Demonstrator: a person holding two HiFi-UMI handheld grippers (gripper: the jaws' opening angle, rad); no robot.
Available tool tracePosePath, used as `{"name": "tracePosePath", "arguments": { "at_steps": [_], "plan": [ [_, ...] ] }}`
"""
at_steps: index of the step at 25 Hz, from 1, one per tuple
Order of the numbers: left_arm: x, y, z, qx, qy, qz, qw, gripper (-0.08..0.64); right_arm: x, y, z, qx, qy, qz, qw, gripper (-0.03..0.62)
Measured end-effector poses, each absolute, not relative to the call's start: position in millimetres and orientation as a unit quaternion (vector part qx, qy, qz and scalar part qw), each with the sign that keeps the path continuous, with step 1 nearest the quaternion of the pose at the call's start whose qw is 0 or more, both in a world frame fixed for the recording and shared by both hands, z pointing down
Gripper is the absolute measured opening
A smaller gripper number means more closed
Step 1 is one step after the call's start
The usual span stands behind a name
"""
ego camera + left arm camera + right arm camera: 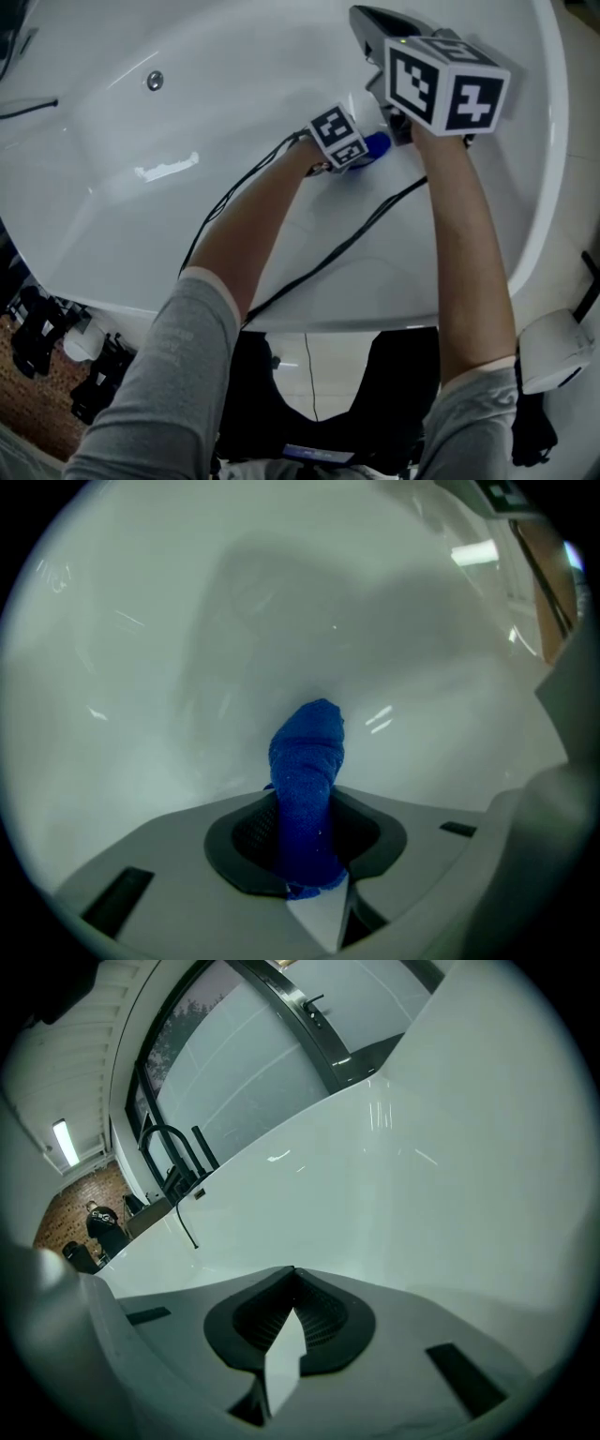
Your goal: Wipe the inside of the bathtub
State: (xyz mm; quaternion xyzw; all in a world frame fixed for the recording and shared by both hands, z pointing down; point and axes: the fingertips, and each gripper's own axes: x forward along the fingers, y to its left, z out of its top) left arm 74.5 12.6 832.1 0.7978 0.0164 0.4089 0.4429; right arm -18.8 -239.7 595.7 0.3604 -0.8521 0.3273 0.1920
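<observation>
A white bathtub (141, 234) fills the head view. My left gripper (361, 150) reaches down inside it and is shut on a blue cloth (375, 145). In the left gripper view the blue cloth (307, 771) sticks out from between the jaws of the left gripper (305, 841), its tip pressed against the white tub wall (281, 621). My right gripper (384, 42) hovers higher, over the tub's far right side, beside the left one. In the right gripper view the right gripper (292, 1321) is shut with nothing between its jaws, and it faces the tub wall (422, 1176).
An overflow fitting (155, 81) sits on the tub's far-left slope. Black cables (319, 262) run from the grippers over the tub's near rim (309, 314). Dark gear (42, 333) lies on the floor at left. A dark faucet (169, 1152) stands on the tub's far edge.
</observation>
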Motion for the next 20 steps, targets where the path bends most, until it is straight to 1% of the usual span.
{"name": "tracePosePath", "arguments": {
  "at_steps": [4, 7, 13, 17, 20],
  "plan": [
    [88.5, 12.6, 798.6, 0.792, 0.018, 0.374, 0.481, 0.117, -9.2, -237.2, 566.4, 0.366, -0.854, 0.322, 0.183, 0.008],
    [99.0, 14.6, 777.4, 0.792, 0.015, 0.357, 0.496, 0.118, 3.8, -233.9, 542.1, 0.374, -0.853, 0.32, 0.177, 0.008],
    [117.2, 20.7, 736.1, 0.792, 0.018, 0.336, 0.51, 0.118, 30.2, -230.0, 496.5, 0.393, -0.844, 0.32, 0.172, 0.008],
    [121.0, 14.3, 708.8, 0.796, 0.017, 0.326, 0.509, 0.118, 36.9, -231.2, 466.8, 0.405, -0.842, 0.321, 0.156, 0.008],
    [131.0, 20.6, 688.7, 0.795, 0.024, 0.323, 0.513, 0.118, 47.8, -221.0, 456.5, 0.414, -0.833, 0.33, 0.161, 0.008]
  ]
}}
